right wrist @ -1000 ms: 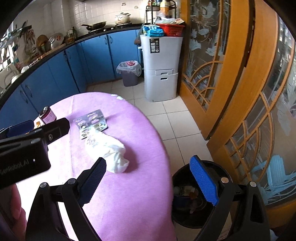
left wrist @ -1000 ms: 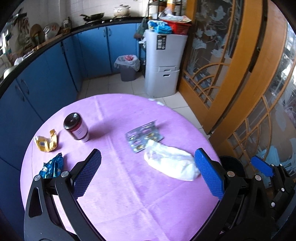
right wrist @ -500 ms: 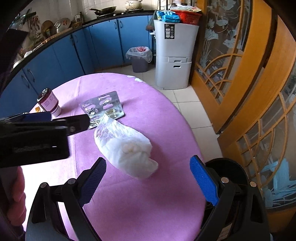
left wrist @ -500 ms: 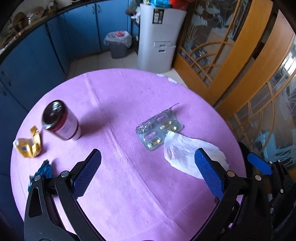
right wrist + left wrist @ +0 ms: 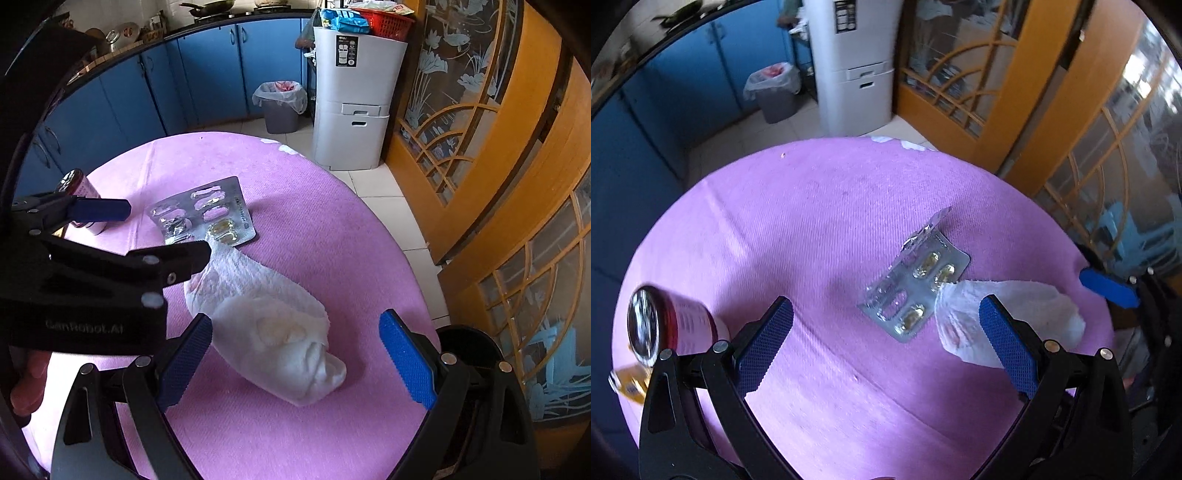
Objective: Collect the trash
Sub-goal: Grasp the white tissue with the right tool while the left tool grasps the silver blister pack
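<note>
A silver blister pack (image 5: 916, 288) (image 5: 207, 216) lies on the round purple table (image 5: 812, 221) (image 5: 314, 221). A crumpled white tissue (image 5: 1027, 306) (image 5: 273, 328) touches its near corner. My left gripper (image 5: 882, 339) hovers open above the blister pack, with its right finger over the tissue's end. My right gripper (image 5: 295, 358) is open and straddles the tissue from just above. The left gripper's body (image 5: 92, 280) fills the left of the right wrist view. A black bin (image 5: 476, 354) stands on the floor by the table's right edge.
A dark-lidded jar (image 5: 665, 325) (image 5: 79, 188) stands at the table's left, and a yellow wrapper (image 5: 628, 382) lies beside it. On the far floor are a lined grey bin (image 5: 280, 105) and a white drawer unit (image 5: 354, 103). Blue cabinets run along the back; a wooden glass door is at right.
Both grippers have come forward and lower over the table. The left now hangs over the blister pack; the right swung from the black bin to over the tissue. Both stayed open.
</note>
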### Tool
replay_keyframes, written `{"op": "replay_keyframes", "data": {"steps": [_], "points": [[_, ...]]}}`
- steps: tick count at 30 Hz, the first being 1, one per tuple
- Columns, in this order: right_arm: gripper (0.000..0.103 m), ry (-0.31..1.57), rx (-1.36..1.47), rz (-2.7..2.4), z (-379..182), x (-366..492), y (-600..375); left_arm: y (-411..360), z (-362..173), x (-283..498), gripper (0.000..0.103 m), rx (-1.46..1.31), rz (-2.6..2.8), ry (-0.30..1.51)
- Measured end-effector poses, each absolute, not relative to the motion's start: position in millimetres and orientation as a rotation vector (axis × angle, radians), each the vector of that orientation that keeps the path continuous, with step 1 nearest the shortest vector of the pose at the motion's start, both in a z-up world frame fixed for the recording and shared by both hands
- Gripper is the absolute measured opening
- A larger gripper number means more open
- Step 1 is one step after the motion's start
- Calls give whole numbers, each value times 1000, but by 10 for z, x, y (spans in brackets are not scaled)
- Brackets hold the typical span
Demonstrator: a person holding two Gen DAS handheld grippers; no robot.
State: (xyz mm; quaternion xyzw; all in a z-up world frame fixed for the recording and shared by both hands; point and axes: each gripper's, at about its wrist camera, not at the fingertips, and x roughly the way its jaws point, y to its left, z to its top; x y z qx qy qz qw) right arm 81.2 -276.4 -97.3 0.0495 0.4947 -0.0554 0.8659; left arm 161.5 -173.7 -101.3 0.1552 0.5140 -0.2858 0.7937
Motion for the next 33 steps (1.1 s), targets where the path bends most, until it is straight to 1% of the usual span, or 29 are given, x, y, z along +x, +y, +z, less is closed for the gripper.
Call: {"op": "replay_keyframes", "data": {"steps": [6,8,10,11,12,14,15,17,18,19,20,22,24,25,27,28,30,31,32,33], "points": [[89,1029,87,-148,-984,840,-2724,-1811,-1057,1658,99,402,-685,1091],[85,1026,77,-162,-987,842,-2706,-1829,-1072,1684,99,416,-696,1086],[69,1028,72,-171,-996,845,-2690,-1841,-1088,1722,99,419,-701,1085],[64,1035,69,-173,-1005,852,-2681,-1844,-1097,1743,99,420,-699,1081],[54,1040,66,-171,-1012,853,-2673,-1846,-1105,1763,98,424,-692,1075],[46,1038,66,-158,-1006,854,-2645,-1846,-1107,1788,93,423,-685,1070],[38,1035,57,-159,-998,853,-2633,-1845,-1110,1793,85,425,-679,1068],[30,1027,32,-158,-979,851,-2592,-1854,-1130,1800,78,419,-676,1078],[24,1023,28,-154,-975,851,-2587,-1859,-1133,1792,70,409,-681,1080],[21,1016,24,-153,-960,844,-2581,-1865,-1135,1776,65,410,-682,1080],[21,1010,25,-151,-945,839,-2585,-1880,-1132,1762,65,418,-678,1073],[20,1004,34,-146,-918,827,-2603,-1915,-1123,1713,51,429,-692,1062],[20,997,37,-151,-896,819,-2621,-1954,-1114,1653,44,441,-701,1053],[20,993,36,-155,-888,814,-2629,-1976,-1106,1626,38,446,-705,1045],[20,989,37,-162,-878,807,-2644,-2002,-1102,1595,36,452,-706,1037],[20,986,38,-166,-870,799,-2654,-2015,-1100,1581,31,455,-704,1033],[19,983,34,-178,-857,783,-2669,-2033,-1091,1548,28,462,-692,1014],[19,979,27,-192,-849,773,-2680,-2039,-1082,1538,24,471,-674,998],[19,976,27,-201,-837,761,-2698,-2049,-1082,1546,16,468,-672,999],[19,975,30,-206,-834,761,-2725,-2041,-1085,1558,16,459,-673,1009]]}}
